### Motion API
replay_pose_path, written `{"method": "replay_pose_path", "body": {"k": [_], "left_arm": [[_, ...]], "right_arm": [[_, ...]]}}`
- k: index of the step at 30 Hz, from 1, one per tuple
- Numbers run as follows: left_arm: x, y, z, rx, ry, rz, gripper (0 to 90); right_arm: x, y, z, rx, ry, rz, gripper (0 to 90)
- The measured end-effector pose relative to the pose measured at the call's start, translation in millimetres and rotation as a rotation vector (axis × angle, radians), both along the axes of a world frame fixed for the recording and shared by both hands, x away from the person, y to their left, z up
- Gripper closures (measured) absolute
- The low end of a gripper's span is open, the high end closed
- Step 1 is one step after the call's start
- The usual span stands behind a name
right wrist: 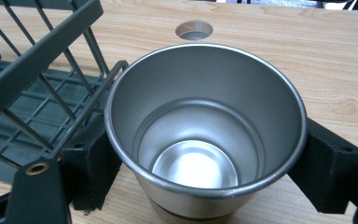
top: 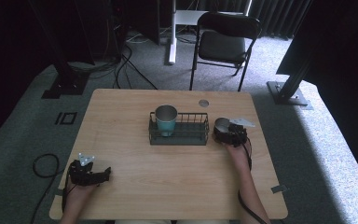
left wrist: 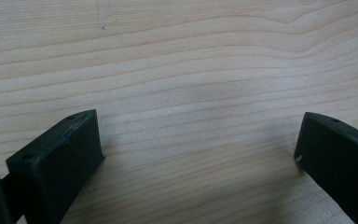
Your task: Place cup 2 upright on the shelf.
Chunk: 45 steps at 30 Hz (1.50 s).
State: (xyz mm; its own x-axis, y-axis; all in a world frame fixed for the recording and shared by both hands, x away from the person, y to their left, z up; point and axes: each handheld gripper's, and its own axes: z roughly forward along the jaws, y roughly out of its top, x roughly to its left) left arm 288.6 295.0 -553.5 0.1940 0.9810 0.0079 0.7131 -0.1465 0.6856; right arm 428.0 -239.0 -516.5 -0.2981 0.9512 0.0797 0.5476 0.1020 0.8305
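Right gripper point(right wrist: 205, 172) has its jaws clamped on either side of a steel cup point(right wrist: 205, 126), upright on the table point(top: 135, 172) just right of the wire rack point(top: 179, 133). A teal cup point(top: 166, 119) stands in the rack's left end. Left gripper point(left wrist: 198, 154), jaws wide with nothing between them, rests at the near left corner.

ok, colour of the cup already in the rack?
Teal cup with a bare metal inside, standing in the rack; the high view shows it best.

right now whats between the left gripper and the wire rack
Only bare table lies between the left gripper and the wire rack, as the high view shows.
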Motion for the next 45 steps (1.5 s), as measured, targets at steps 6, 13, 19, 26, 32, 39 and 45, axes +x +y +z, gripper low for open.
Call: {"method": "replay_pose_path", "body": {"k": [6, 13, 19, 26, 32, 39, 45], "left_arm": [[0.0, 0.0, 0.0, 0.0, 0.0, 0.0, 1.2], [0.0, 0.0, 0.0, 0.0, 0.0, 0.0, 1.2], [0.0, 0.0, 0.0, 0.0, 0.0, 0.0, 1.2], [0.0, 0.0, 0.0, 0.0, 0.0, 0.0, 1.2], [0.0, 0.0, 0.0, 0.0, 0.0, 0.0, 1.2], [0.0, 0.1, 0.0, 0.001, 0.0, -0.001, 1.2], [0.0, 0.1, 0.0, 0.001, 0.0, -0.001, 1.2]], "right_arm": [[-1.2, -2.9, 1.7, -0.005, 0.004, -0.007, 18.0], [-2.0, -3.7, 8.7, -0.015, 0.005, -0.005, 18.1], [-3.4, -5.6, 19.1, -0.022, -0.001, -0.007, 18.1], [-5.8, -7.9, 31.5, -0.027, -0.013, -0.007, 18.1], [-7.6, -8.7, 43.5, -0.029, -0.032, 0.001, 18.1], [-9.5, -5.3, 60.2, -0.04, -0.053, 0.02, 18.1], [-8.3, 0.6, 74.8, -0.037, -0.076, 0.034, 18.1]]}}
